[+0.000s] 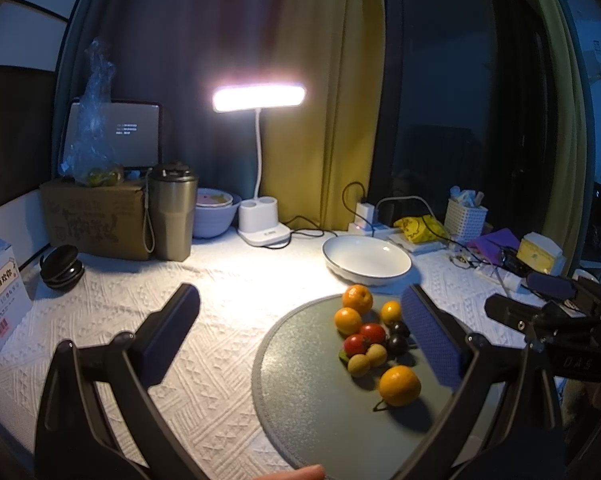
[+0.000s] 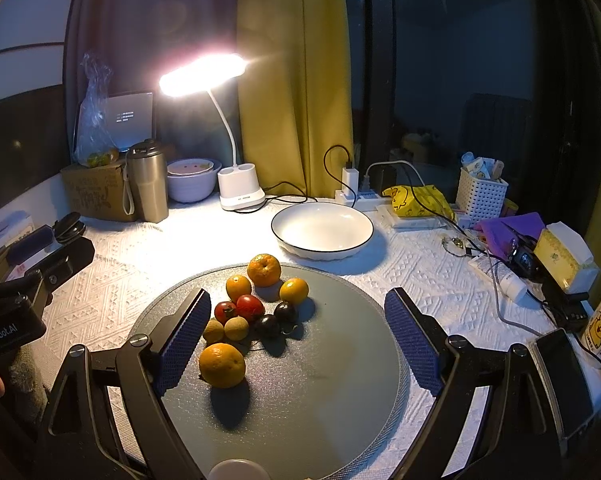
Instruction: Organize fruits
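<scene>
Orange, red and dark fruits (image 1: 374, 338) cluster on a grey round mat (image 1: 308, 400) before the left gripper (image 1: 304, 332), jaws apart and empty. From the right wrist, the right gripper (image 2: 298, 340) hangs equally spread above the fruits (image 2: 256, 312), the empty white bowl (image 2: 322, 226) beyond; sorting looks unstarted, and the next move likely means closing on one fruit.

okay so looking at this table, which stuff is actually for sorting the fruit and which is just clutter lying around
For the job:
- oranges
- tomatoes
- dark plums
- longans
- grey round mat they sit on
- empty white bowl

Just lying about:
- desk lamp
- steel tumbler
- cardboard box
- white basket
- power strip
- tissue box
- phone
</scene>
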`<action>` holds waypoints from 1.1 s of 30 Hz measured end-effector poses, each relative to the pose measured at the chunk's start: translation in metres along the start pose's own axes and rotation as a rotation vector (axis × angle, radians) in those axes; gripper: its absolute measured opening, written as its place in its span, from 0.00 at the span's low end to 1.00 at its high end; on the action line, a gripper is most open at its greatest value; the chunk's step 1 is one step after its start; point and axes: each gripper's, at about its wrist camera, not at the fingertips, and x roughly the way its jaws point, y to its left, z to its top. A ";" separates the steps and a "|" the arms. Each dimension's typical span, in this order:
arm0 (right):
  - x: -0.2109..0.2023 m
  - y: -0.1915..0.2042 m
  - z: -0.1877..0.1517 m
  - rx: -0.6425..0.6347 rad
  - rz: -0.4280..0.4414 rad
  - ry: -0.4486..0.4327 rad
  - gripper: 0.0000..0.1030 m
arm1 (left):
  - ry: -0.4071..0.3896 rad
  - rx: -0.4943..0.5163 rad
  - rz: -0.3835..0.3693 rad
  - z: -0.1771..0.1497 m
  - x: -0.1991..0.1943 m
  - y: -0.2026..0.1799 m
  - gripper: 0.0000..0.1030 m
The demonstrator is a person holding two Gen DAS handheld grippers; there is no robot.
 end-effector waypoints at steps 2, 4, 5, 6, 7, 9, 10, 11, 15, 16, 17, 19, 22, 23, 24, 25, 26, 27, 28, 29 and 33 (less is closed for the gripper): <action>0.000 0.000 0.000 0.000 0.001 0.000 0.89 | 0.001 0.000 -0.001 0.000 0.000 0.000 0.98; 0.000 0.000 0.000 0.000 0.000 0.001 0.89 | 0.003 0.001 -0.001 -0.001 0.000 -0.001 0.98; 0.000 0.000 0.000 0.000 0.000 0.001 0.89 | 0.002 0.001 -0.001 -0.001 0.000 -0.001 0.98; 0.000 0.001 0.000 0.000 0.000 0.001 0.89 | 0.002 0.001 -0.001 -0.001 0.000 -0.001 0.99; 0.000 0.001 0.000 0.000 0.000 0.000 0.89 | 0.003 0.001 -0.001 0.000 0.000 -0.001 0.98; 0.001 0.001 0.000 0.000 0.000 0.001 0.89 | 0.002 0.000 -0.001 -0.001 0.000 0.000 0.98; 0.001 0.001 0.000 0.000 0.000 0.002 0.89 | 0.002 -0.001 0.000 -0.001 0.001 0.000 0.98; 0.001 0.001 0.000 -0.001 0.001 0.002 0.89 | 0.002 -0.002 0.000 -0.001 0.001 0.000 0.98; 0.001 0.001 0.000 0.000 0.001 0.001 0.89 | 0.002 -0.007 0.001 -0.003 0.001 0.000 0.98; 0.001 0.002 0.000 -0.001 0.000 0.001 0.89 | 0.001 -0.009 0.001 -0.002 0.001 0.001 0.98; 0.001 0.002 -0.001 -0.001 0.000 0.000 0.89 | 0.002 -0.008 0.000 -0.002 0.001 0.001 0.98; 0.001 0.002 -0.001 -0.001 0.000 0.001 0.89 | 0.002 -0.007 0.000 -0.002 0.001 0.001 0.98; 0.001 0.002 0.000 -0.001 0.000 0.001 0.89 | 0.004 -0.007 -0.002 -0.002 0.001 0.001 0.98; 0.001 0.002 0.000 -0.001 0.000 0.001 0.89 | 0.004 -0.008 -0.001 -0.002 0.001 0.001 0.98; 0.001 0.001 0.000 -0.001 0.001 0.002 0.89 | 0.004 -0.009 -0.002 -0.002 0.001 0.001 0.98; 0.001 0.001 0.000 -0.001 0.001 0.002 0.89 | 0.005 -0.008 -0.001 -0.002 0.001 0.001 0.98; 0.002 0.002 0.000 -0.002 0.001 0.004 0.89 | 0.005 -0.008 -0.001 -0.002 0.001 0.001 0.98; 0.002 0.003 -0.001 -0.003 0.002 0.005 0.89 | 0.006 -0.009 -0.001 -0.002 0.001 0.001 0.98; 0.001 0.004 -0.001 -0.004 0.002 0.006 0.89 | 0.007 -0.010 -0.001 -0.003 0.001 0.001 0.98; 0.002 0.005 -0.002 -0.005 0.003 0.007 0.89 | 0.008 -0.011 -0.001 -0.003 0.002 0.001 0.98; 0.007 0.009 -0.004 -0.006 0.003 0.015 0.89 | 0.014 -0.014 -0.003 -0.004 0.004 0.001 0.98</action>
